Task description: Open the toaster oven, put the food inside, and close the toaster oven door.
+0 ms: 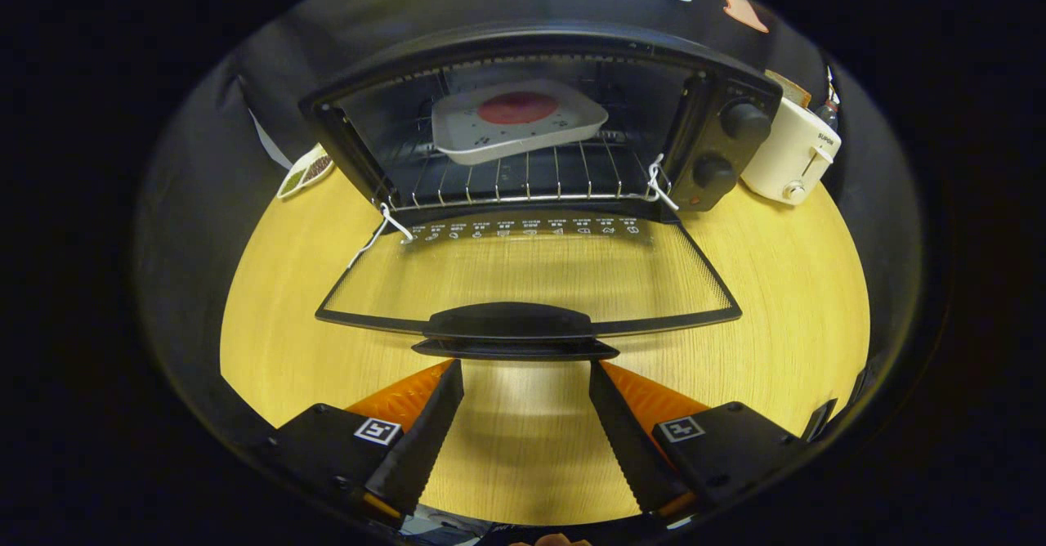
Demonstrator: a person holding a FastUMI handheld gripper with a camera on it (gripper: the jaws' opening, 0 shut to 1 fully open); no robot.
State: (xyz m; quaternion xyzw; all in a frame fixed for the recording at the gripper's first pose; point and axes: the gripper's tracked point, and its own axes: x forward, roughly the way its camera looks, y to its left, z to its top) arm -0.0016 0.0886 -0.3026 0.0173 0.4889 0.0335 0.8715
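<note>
A black toaster oven (719,133) stands on the wooden table (278,317) with its glass door (523,272) folded down flat toward me. Inside, on the wire rack (523,178), rests a white square plate (458,125) carrying a round reddish piece of food (517,108). The door's black handle (511,323) lies just ahead of my fingertips. My gripper (525,370) is open, with bare table showing between its fingers, and it touches nothing.
A white toaster (788,158) stands right of the oven. A small packet (304,172) lies at the oven's left rear. White strings (384,227) hang at both door hinges. Black cloth walls surround the table.
</note>
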